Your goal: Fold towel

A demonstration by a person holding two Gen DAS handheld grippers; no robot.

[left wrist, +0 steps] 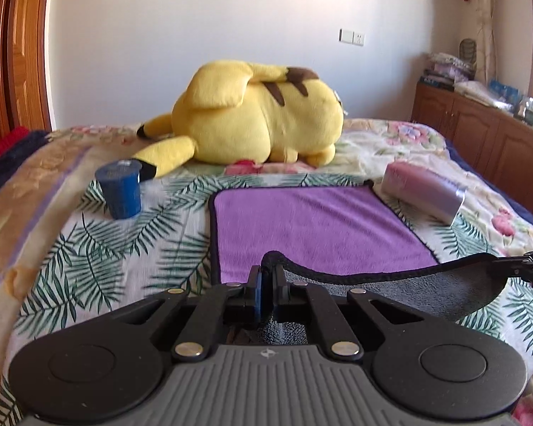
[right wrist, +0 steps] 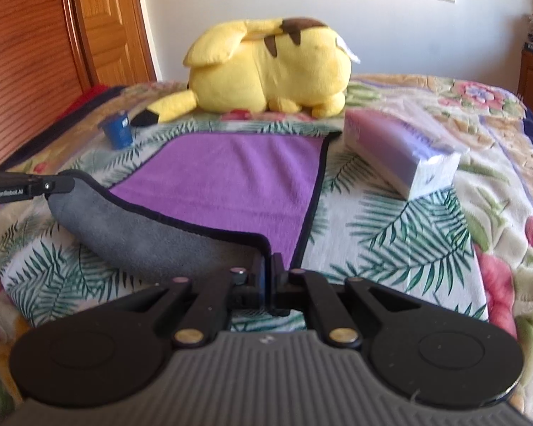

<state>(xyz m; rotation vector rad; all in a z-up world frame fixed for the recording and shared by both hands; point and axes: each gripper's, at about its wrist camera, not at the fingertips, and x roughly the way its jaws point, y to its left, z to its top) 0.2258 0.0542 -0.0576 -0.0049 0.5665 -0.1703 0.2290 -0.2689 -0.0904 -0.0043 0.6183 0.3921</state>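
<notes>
Both grippers pinch the towel's near edge, lifted off the bed.

Left of the towel (left wrist: 323, 223) stands a blue cup (left wrist: 120, 189). The left gripper (left wrist: 266, 277) has its jaws clamped on the near left corner, the right gripper (right wrist: 269, 266) on the near right one, grey underside showing between. Right of the towel lies a tissue pack (right wrist: 401, 149); behind it, a yellow plush (left wrist: 256, 113).
</notes>
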